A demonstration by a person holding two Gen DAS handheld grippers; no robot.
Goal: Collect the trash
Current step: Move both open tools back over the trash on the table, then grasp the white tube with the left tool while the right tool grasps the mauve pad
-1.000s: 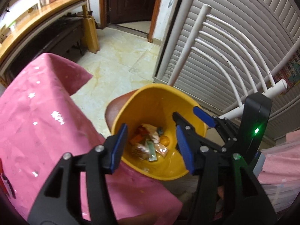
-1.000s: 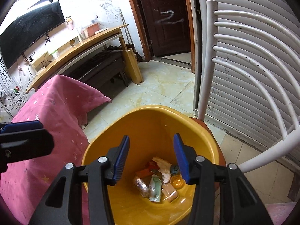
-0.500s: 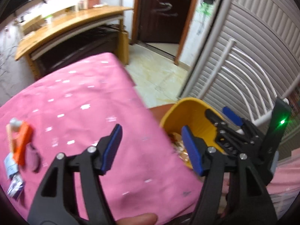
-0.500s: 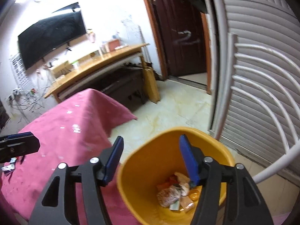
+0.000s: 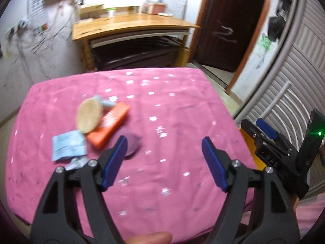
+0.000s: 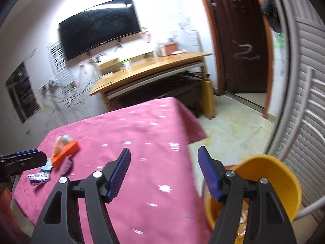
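Over the pink cloth [image 5: 172, 105] we hold our left gripper [image 5: 164, 160] wide open and empty, and our right gripper [image 6: 162, 172] likewise. Ahead of the left lies the trash: a tan brush [image 5: 88, 115] on an orange box [image 5: 110, 125], a blue packet [image 5: 68, 145], a purple scrap [image 5: 133, 142]. Beside the table's right edge stands the yellow bin [image 6: 280, 174], partly hidden behind our right finger.

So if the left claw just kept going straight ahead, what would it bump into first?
Probably the pink tablecloth. The left claw is open and empty, aimed down at bare cloth, with the purple scrap and orange packet off to its left. Depth is hard to judge.
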